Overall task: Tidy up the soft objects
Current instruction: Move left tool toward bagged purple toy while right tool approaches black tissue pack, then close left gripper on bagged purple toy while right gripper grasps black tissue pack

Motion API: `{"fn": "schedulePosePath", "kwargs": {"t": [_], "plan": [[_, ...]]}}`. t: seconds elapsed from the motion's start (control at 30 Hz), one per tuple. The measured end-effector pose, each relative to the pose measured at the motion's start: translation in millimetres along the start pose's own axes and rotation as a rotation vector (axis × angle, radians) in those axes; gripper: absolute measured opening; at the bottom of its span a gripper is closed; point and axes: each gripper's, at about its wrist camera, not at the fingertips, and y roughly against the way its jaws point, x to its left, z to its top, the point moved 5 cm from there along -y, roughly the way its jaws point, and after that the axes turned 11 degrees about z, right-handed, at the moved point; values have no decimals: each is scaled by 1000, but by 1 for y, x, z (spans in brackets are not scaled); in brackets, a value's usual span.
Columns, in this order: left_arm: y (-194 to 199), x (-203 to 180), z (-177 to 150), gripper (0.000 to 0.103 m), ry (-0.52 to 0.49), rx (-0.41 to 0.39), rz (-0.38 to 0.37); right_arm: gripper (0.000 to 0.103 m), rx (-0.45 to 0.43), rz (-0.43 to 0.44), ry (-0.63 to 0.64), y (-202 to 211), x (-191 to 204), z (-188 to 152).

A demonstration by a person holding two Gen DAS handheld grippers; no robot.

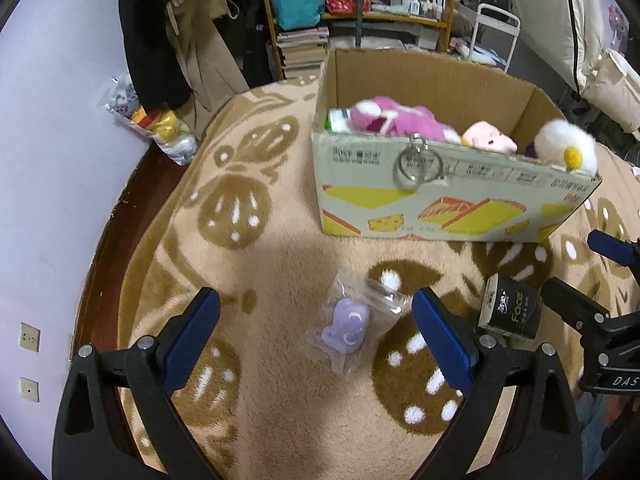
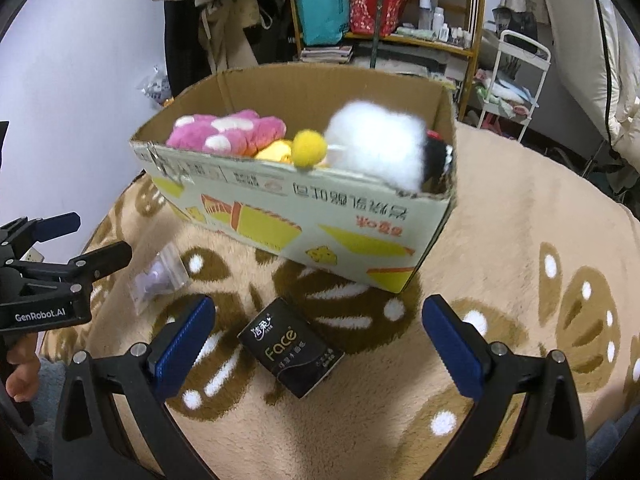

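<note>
An open cardboard box (image 1: 440,208) (image 2: 304,216) stands on a beige patterned blanket and holds a pink plush (image 1: 396,118) (image 2: 228,130), a white fluffy plush with a yellow pom-pom (image 1: 566,144) (image 2: 376,148) and other soft toys. A small purple toy in a clear bag (image 1: 348,326) (image 2: 158,276) lies on the blanket between the fingers of my open, empty left gripper (image 1: 316,332). A black "Face" tissue pack (image 1: 510,308) (image 2: 290,354) lies in front of the box, between the fingers of my open, empty right gripper (image 2: 318,340).
A metal key ring (image 1: 418,164) hangs over the box's near wall. A white wall and the bed's dark edge (image 1: 104,264) lie left. Shelves with bags and books (image 1: 320,8), hanging clothes and a white cart (image 2: 516,80) stand behind the box.
</note>
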Motion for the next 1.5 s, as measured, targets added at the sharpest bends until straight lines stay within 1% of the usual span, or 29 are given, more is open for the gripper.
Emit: {"fn": "schedulePosePath", "kwargs": {"t": [0.07,0.3,0.53,0.6,0.7,0.8,0.87,0.93,1.0,1.03,1.1,1.17,1.2,1.23,1.27,1.3,1.37,1.4,1.5], "plan": [[-5,-4,-2,95,-9,22,-15,103,14,-1,-2,-4,0,-2],[-22,-16,-9,95,-52,71,-21,103,80,-7,-8,-23,-4,-11],[-46,-25,-20,95,-105,139,-8,103,150,-8,6,-41,-5,-19],[-51,-28,-22,95,-119,148,-13,103,165,-2,7,-46,-4,-21],[-65,-32,-29,95,-143,182,4,103,197,1,14,-54,-2,-26],[-70,-33,-30,95,-132,185,-16,103,224,-8,29,-62,-1,-30],[-72,-30,-29,95,-108,174,-44,103,229,-16,36,-69,4,-30],[-78,-27,-30,95,-88,183,-68,103,227,-21,39,-72,8,-31],[-81,-22,-29,93,-73,185,-88,103,223,-19,38,-73,11,-31],[-84,-19,-28,89,-71,184,-92,103,222,-18,37,-73,11,-31],[-82,-19,-27,82,-74,177,-101,96,217,-28,35,-72,9,-30],[-79,-22,-27,73,-82,173,-108,87,220,-35,34,-71,6,-30],[-78,-23,-27,70,-80,173,-116,85,222,-37,33,-70,3,-29],[-77,-24,-28,64,-76,172,-130,78,224,-33,32,-70,4,-29],[-76,-25,-28,59,-73,171,-137,69,227,-24,30,-71,2,-29],[-75,-25,-29,58,-73,169,-141,65,235,1,21,-72,4,-30],[-74,-25,-29,46,-68,170,-155,60,239,4,24,-73,3,-30],[-72,-25,-30,46,-64,169,-155,58,240,5,26,-73,4,-30],[-73,-21,-27,44,-70,159,-146,57,242,12,24,-73,6,-31]]}}
